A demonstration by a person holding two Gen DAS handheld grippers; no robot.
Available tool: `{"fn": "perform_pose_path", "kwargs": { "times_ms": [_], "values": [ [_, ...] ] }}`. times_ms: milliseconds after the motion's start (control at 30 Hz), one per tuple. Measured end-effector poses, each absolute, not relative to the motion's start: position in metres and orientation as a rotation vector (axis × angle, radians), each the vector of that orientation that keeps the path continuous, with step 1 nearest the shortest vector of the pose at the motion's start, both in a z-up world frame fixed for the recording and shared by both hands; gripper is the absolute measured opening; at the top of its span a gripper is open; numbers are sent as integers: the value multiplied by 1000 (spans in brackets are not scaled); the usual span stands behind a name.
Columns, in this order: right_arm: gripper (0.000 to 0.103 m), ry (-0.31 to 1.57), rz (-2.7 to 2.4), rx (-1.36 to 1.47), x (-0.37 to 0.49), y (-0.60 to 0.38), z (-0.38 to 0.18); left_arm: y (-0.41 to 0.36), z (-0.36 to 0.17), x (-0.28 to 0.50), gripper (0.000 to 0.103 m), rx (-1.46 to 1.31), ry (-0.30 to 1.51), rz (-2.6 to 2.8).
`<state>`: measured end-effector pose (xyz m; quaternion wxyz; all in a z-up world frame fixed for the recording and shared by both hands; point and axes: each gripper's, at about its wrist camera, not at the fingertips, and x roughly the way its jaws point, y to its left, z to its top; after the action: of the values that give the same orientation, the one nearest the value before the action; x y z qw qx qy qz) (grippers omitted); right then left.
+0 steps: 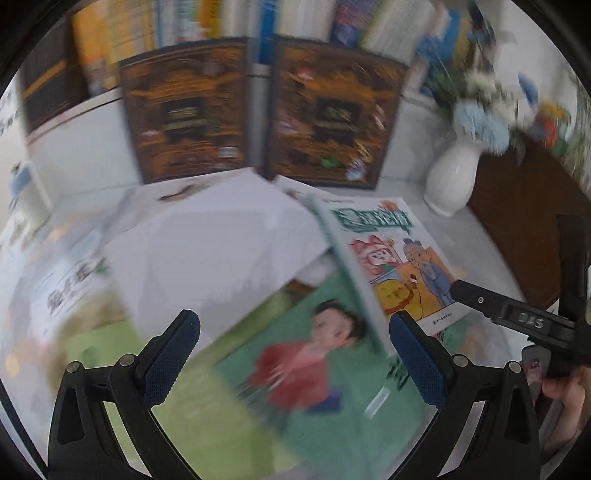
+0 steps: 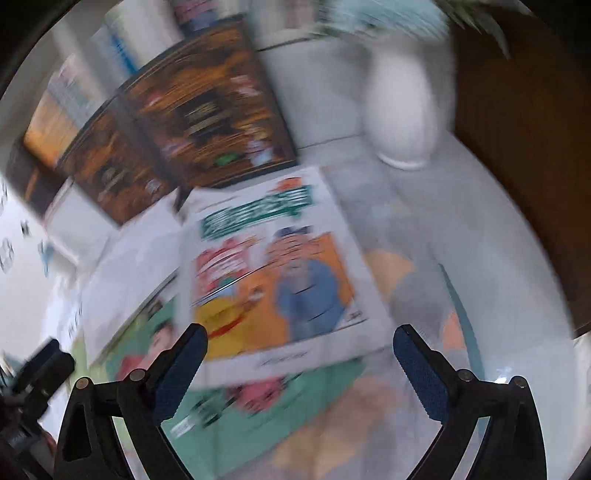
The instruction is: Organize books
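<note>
Thin picture books lie scattered flat on a white desk [image 1: 476,229]. A white book with a cartoon cover [image 1: 399,258] [image 2: 280,269] lies on top, overlapping a green book showing a child in red [image 1: 310,362] [image 2: 236,402]. My left gripper [image 1: 295,332] hovers open above the green book, nothing between its fingers. My right gripper [image 2: 299,347] is open above the cartoon book's near edge; it also shows in the left wrist view as a black finger [image 1: 491,302] at that book's right edge. Two dark brown books [image 1: 184,110] [image 1: 332,114] stand upright against the back shelf.
A white vase [image 1: 450,177] [image 2: 402,110] with blue and white flowers stands at the back right, beside a brown wooden surface [image 1: 524,221]. A row of upright books [image 1: 236,18] fills the shelf behind. More pale books [image 1: 70,280] lie at the left. A hand [image 1: 565,391] holds the right gripper.
</note>
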<state>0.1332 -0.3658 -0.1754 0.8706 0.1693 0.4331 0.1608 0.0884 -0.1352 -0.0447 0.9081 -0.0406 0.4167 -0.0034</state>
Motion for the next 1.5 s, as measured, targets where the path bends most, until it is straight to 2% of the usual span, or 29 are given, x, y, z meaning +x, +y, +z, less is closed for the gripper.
{"fn": "perform_pose_path", "kwargs": {
  "times_ms": [100, 133, 167, 367, 600, 667, 1000, 1300, 1500],
  "values": [
    [82, 855, 384, 468, 143, -384, -180, -172, -69, 112, 102, -6, 909, -17],
    [73, 853, 427, 492, 144, -384, -178, -179, -75, 116, 102, 5, 921, -24],
    [70, 847, 476, 513, 145, -382, -175, -187, -82, 120, 102, 20, 934, -31],
    [70, 881, 234, 291, 147, -363, -177, -204, -104, 126, 103, -2, 940, -47],
    [73, 945, 303, 243, 144, -348, -177, -219, -106, 122, 102, 59, 942, -205],
    [77, 972, 366, 226, 140, -344, -177, -219, -106, 118, 103, 105, 915, -189],
    [78, 1083, 393, 168, 122, -316, -172, -202, -95, 100, 102, 142, 962, -203],
    [78, 1087, 407, 210, 48, -295, -172, -187, -84, 32, 102, 229, 974, -287],
    [85, 1061, 477, 202, -25, -290, -170, -180, -83, -41, 102, 246, 950, -425]
  ]
}}
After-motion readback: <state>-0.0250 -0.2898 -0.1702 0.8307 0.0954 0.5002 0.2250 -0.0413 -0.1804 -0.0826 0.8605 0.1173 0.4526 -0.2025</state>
